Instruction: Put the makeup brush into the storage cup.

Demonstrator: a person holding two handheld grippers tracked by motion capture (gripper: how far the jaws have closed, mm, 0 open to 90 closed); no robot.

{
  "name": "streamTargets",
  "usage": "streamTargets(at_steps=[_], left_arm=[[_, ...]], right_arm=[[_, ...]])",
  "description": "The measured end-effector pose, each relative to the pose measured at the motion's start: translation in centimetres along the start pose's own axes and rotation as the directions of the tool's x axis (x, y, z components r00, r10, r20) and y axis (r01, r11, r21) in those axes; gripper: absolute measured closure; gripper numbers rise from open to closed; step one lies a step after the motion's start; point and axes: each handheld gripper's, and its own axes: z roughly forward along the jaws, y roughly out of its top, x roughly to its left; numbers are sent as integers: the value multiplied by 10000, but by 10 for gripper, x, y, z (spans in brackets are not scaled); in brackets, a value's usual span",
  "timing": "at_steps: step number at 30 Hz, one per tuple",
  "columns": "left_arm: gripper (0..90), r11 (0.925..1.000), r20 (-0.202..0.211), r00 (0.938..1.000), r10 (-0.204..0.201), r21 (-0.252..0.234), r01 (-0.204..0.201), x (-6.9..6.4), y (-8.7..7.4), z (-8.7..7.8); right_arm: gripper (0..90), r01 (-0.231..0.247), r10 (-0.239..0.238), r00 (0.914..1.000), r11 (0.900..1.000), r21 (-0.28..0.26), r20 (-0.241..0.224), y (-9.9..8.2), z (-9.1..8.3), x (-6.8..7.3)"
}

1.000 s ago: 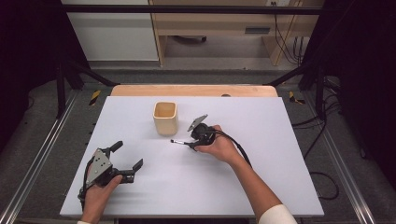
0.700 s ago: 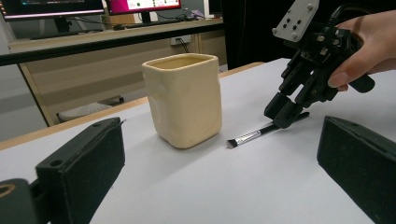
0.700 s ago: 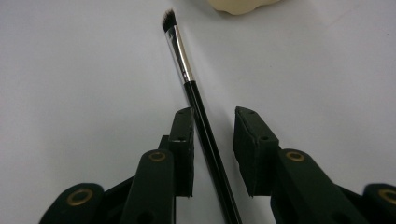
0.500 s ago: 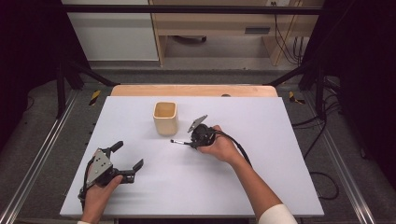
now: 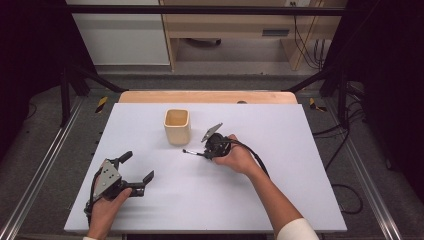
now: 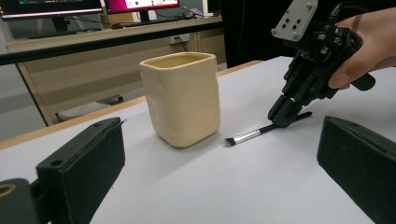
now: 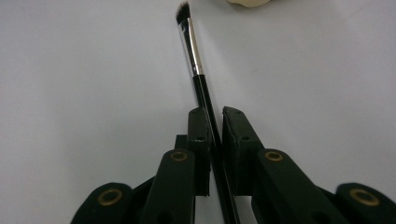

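A thin black brush [image 5: 190,151] with a silver ferrule lies flat on the white table [image 5: 300,175], its bristles pointing toward a cream ceramic cup [image 5: 177,126]. My right gripper [image 5: 206,152] is low over the table, its jaws shut on the brush handle [image 7: 194,56]; the handle runs between them in the right gripper view [image 7: 215,114]. In the left gripper view, the cup [image 6: 182,98] stands upright, the brush [image 6: 252,135] lies to its right, and the right gripper [image 6: 282,116] pinches the handle's end. My left gripper [image 5: 138,166] rests open near the front left, nothing between its jaws [image 6: 219,163].
A wooden strip [image 5: 207,96] borders the table's far edge. Metal frame rails [image 5: 35,180] run along both sides. The cup's bottom edge [image 7: 247,2] sits just beyond the bristles in the right gripper view.
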Motion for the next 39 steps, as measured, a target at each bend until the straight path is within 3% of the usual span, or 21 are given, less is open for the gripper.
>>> streamTargets(at_steps=[15, 23, 28, 35, 39], left_arm=[[9, 10000, 7, 10000, 14, 10, -14, 0, 0, 0], [10, 10000, -11, 10000, 10, -5, -10, 0, 0, 0], [10, 10000, -16, 10000, 28, -3, -28, 0, 1, 0], [10, 10000, -12, 10000, 24, 7, -24, -1, 1, 0], [10, 10000, -26, 10000, -26, -33, 26, -1, 2, -1]], right_arm=[[839, 42, -41, 9999, 10000, 82, -135, -1, -1, 3], [840, 36, -45, 9998, 9990, -455, -211, 0, -16, 11], [840, 229, -226, 9997, 9959, -880, 46, -1, -33, 20], [840, 152, -31, 9980, 9810, -1934, 628, -9, -57, 30], [840, 25, 217, 9959, 9639, -2662, 880, -15, -68, 36]])
